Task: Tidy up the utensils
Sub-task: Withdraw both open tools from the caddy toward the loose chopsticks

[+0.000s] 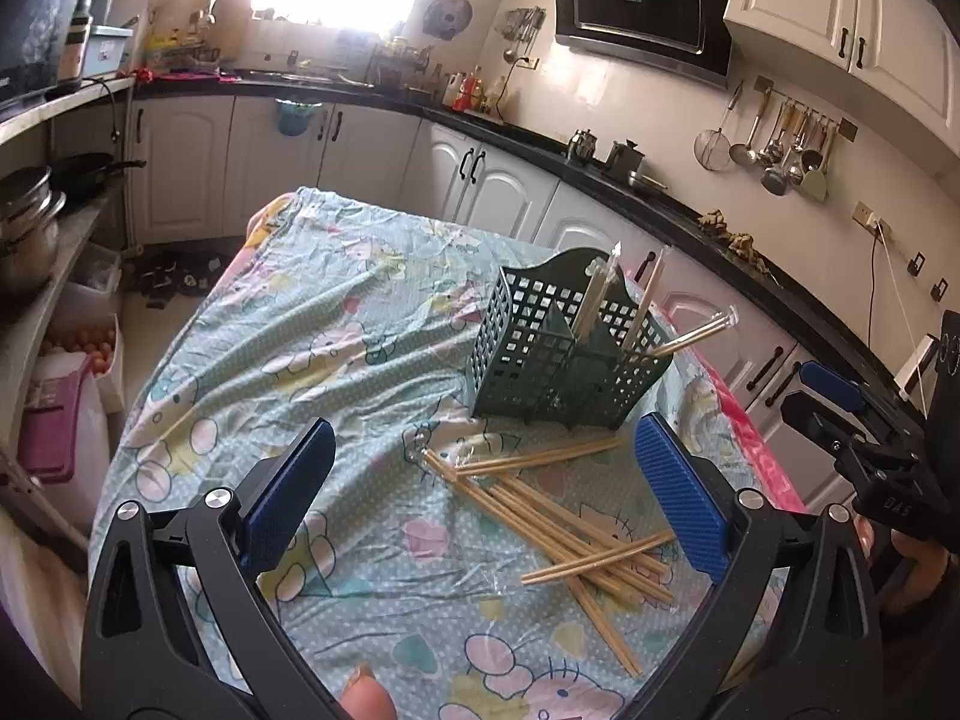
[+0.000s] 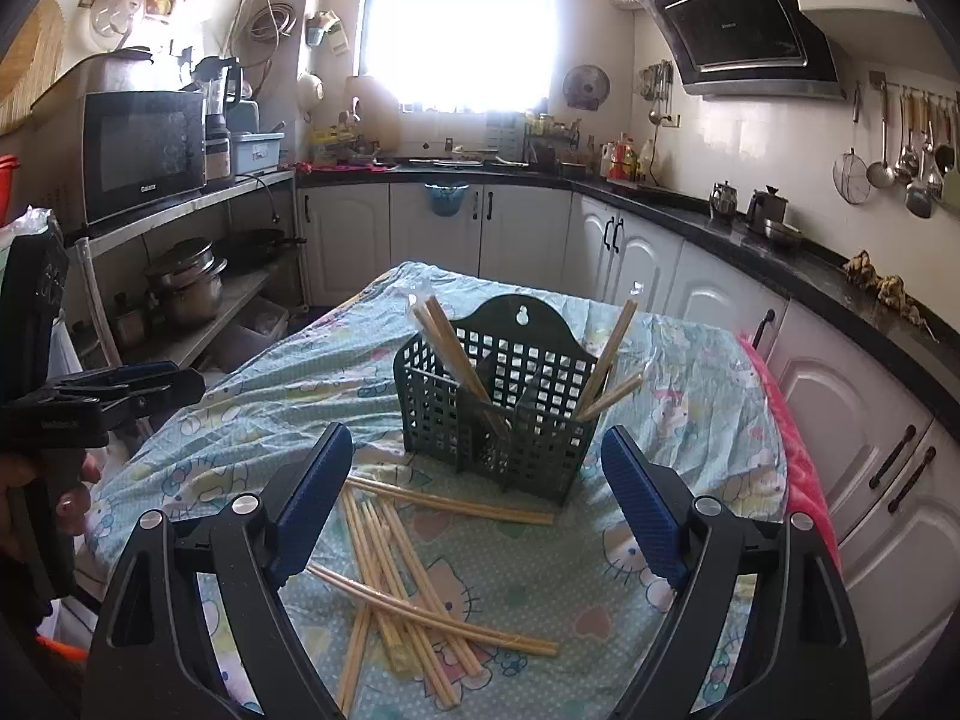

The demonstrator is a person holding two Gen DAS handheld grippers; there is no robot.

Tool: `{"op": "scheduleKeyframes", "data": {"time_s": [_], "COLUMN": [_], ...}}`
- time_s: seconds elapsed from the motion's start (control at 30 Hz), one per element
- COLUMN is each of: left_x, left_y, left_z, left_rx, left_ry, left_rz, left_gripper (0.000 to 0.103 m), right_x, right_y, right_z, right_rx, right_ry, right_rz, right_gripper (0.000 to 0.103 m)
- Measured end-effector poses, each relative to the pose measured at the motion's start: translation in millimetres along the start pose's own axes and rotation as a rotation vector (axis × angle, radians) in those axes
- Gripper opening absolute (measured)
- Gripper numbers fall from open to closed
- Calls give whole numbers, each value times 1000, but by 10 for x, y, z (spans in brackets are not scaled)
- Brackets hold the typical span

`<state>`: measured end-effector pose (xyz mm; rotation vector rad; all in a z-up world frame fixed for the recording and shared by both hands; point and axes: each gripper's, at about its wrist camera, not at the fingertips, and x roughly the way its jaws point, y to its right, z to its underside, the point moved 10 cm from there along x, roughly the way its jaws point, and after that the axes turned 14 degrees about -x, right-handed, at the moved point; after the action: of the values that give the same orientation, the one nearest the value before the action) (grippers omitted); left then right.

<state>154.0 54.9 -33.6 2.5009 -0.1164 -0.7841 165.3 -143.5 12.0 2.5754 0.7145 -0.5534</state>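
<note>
Both the left tongs [image 1: 483,504] and right tongs [image 2: 474,498] hover released, grasping nothing. Loose chopsticks [image 2: 396,576] lie scattered on the counter [image 2: 288,384] just before the green basket [image 2: 498,402], which holds several more upright.

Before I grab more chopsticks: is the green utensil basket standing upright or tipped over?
Upright. The green basket sits flat on the tablecloth, hanging tab on top, with chopsticks leaning out of its open top.
</note>
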Motion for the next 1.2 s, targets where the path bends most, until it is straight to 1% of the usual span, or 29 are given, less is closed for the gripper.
{"op": "scheduleKeyframes", "data": {"time_s": [0.2,0.37,0.73,1.2], "left_x": [29,89,290,544], "left_y": [-22,-44,-85,-153], "left_z": [51,112,322,595], "left_rx": [5,6,17,16], "left_ry": [-11,-27,-84,-162], "left_rz": [-8,-15,-34,-47], "left_gripper": [92,92,92,92], "right_x": [33,103,227,350], "right_y": [-17,-26,15,116], "right_z": [128,301,670,967], "right_rx": [8,21,44,77], "right_ry": [-25,-64,-143,-210], "right_rz": [1,-1,6,20], "right_gripper": [82,82,83,82]}}
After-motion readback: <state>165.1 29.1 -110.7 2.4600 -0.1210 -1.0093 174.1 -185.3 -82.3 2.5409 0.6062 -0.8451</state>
